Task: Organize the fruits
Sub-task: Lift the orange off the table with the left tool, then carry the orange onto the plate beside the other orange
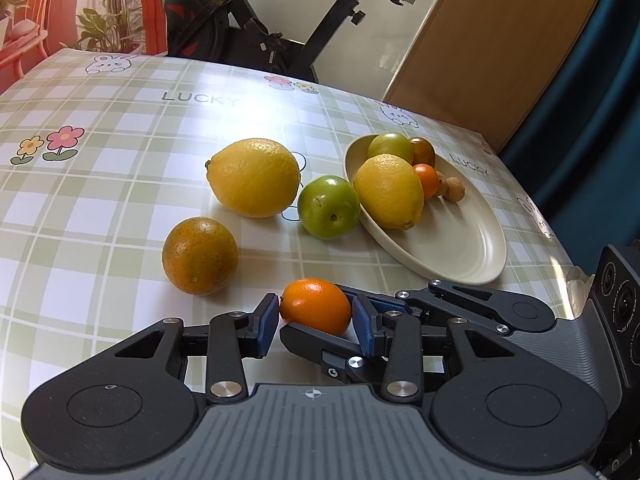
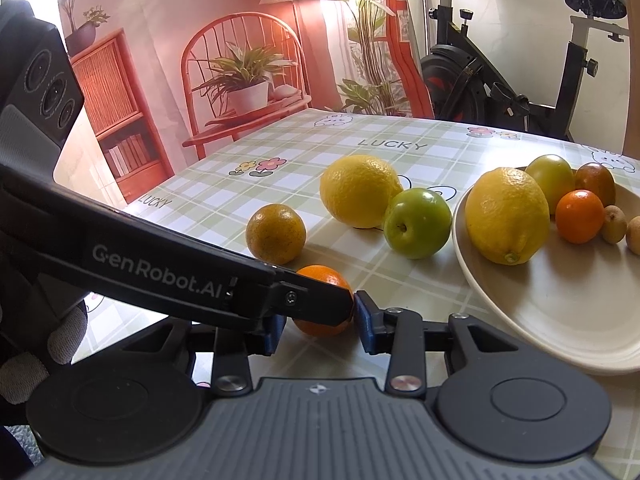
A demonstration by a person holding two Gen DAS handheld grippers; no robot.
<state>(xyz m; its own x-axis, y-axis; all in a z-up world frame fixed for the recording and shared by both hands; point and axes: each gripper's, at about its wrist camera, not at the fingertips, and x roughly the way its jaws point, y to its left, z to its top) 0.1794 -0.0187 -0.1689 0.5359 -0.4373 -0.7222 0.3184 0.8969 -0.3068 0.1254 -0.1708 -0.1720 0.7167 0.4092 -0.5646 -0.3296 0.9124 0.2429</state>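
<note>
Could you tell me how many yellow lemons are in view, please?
2. One large yellow lemon sits on the checked tablecloth, touching the round green fruit. The other yellow lemon lies in the cream oval plate. None appears hidden.

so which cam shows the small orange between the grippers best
The left wrist view: the small orange sits nearly whole between the left gripper pads. In the right wrist view a black gripper finger crosses in front, so only its top and bottom edge show.
</note>
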